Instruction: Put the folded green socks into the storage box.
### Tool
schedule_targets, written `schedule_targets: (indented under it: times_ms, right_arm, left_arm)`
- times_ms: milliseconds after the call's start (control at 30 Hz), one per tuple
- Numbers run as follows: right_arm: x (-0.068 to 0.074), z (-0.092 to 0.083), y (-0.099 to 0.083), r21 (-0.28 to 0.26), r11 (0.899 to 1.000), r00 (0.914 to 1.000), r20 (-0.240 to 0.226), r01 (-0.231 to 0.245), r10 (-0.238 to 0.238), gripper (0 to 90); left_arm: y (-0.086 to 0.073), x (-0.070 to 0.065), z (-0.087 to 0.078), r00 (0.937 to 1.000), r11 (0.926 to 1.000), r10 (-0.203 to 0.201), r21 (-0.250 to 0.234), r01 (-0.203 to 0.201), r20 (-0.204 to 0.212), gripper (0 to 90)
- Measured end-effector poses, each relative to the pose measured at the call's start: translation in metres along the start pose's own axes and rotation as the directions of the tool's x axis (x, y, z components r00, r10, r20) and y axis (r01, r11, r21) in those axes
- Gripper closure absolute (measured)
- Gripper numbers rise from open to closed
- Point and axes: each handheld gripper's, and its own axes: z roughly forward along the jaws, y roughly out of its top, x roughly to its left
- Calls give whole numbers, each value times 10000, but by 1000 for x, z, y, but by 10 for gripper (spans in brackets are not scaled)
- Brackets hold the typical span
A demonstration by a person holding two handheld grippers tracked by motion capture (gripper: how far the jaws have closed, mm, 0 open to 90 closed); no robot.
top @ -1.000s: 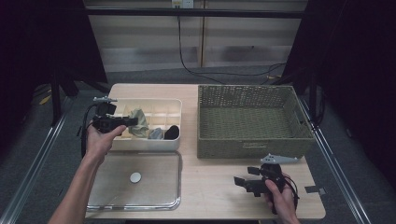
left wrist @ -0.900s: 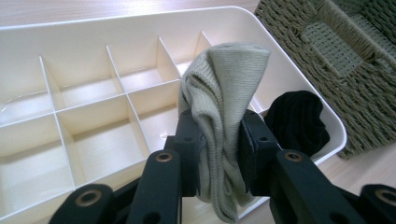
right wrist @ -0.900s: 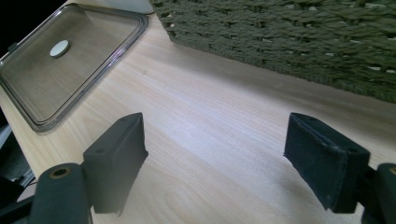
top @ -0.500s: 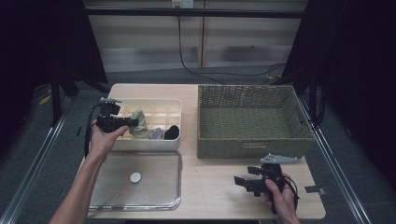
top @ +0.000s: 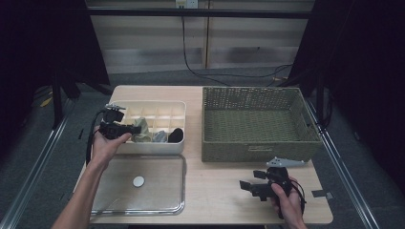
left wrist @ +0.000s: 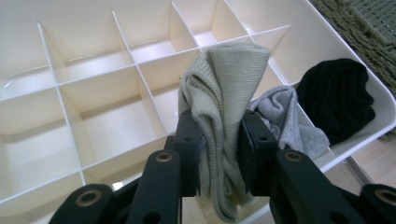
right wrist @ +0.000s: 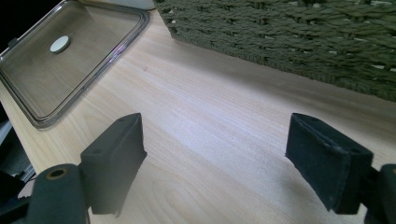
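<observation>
My left gripper [left wrist: 219, 156] is shut on a beige knitted sock [left wrist: 224, 93], which hangs folded between the black jaws over the front row of a white divided box [left wrist: 93, 121]. From above, the left gripper [top: 134, 129] sits at the box's [top: 157, 110] near left side with the beige sock [top: 142, 131] at its tip. A grey sock [left wrist: 289, 116] and a black sock [left wrist: 338, 98] lie in front compartments to the right. My right gripper [right wrist: 217, 158] stands open just above bare wood; the high view shows the right gripper [top: 250, 185] near the table's front right.
A green woven basket [top: 258, 119] fills the table's right back part; its wall [right wrist: 289, 37] rises just beyond my right jaws. A clear lid [top: 143, 183] with a white knob [top: 138, 181] lies flat at the front left.
The left hand with the beige sock has shifted slightly toward the box's left side. The right gripper has stayed where it was.
</observation>
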Motion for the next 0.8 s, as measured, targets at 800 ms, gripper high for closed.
schedule_targets:
  times_ms: [800]
  right_arm:
    - [0, 1, 1, 87, 9999, 9999, 111, 53, -54, 183]
  left_arm:
    - [2, -7, 25, 9990, 9811, 57, 1928, -142, 443, 719]
